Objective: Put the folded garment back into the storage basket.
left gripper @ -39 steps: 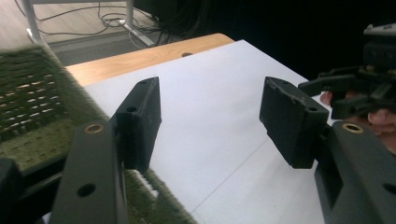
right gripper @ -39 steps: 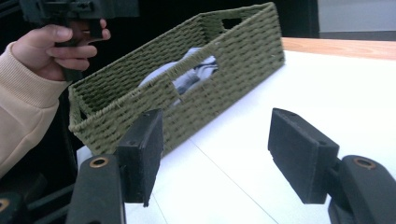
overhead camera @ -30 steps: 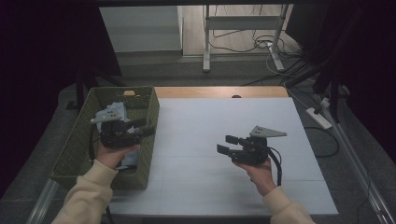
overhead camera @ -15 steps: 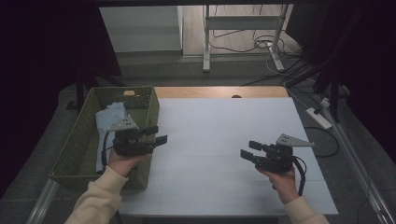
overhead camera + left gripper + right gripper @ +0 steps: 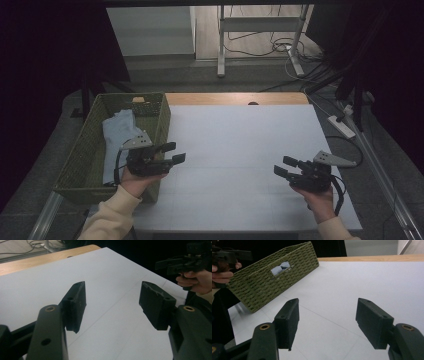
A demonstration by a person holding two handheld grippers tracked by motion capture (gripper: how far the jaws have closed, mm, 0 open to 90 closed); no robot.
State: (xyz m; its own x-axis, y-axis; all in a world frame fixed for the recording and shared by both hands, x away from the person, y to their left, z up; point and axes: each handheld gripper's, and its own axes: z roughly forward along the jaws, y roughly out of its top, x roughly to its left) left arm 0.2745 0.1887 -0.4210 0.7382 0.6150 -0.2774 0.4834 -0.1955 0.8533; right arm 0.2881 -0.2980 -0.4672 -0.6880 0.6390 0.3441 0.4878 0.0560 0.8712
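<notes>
basket point(image 5: 85, 165): green woven, rectangular, open top, sits upright at the left edge of the white surface point(image 5: 240, 150), handle slot in its side wall | cloth point(image 5: 117, 135): light blue, crumpled, lying inside the basket toward the far end, a bit of it peeks through the slot point(image 5: 280, 267)

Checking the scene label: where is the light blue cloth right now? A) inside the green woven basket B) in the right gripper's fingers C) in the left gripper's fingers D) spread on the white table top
A: the high view shows the light blue cloth lying inside the green woven basket, and it peeks through the basket's handle hole in the right gripper view; both the left gripper and right gripper are open and empty.
</notes>
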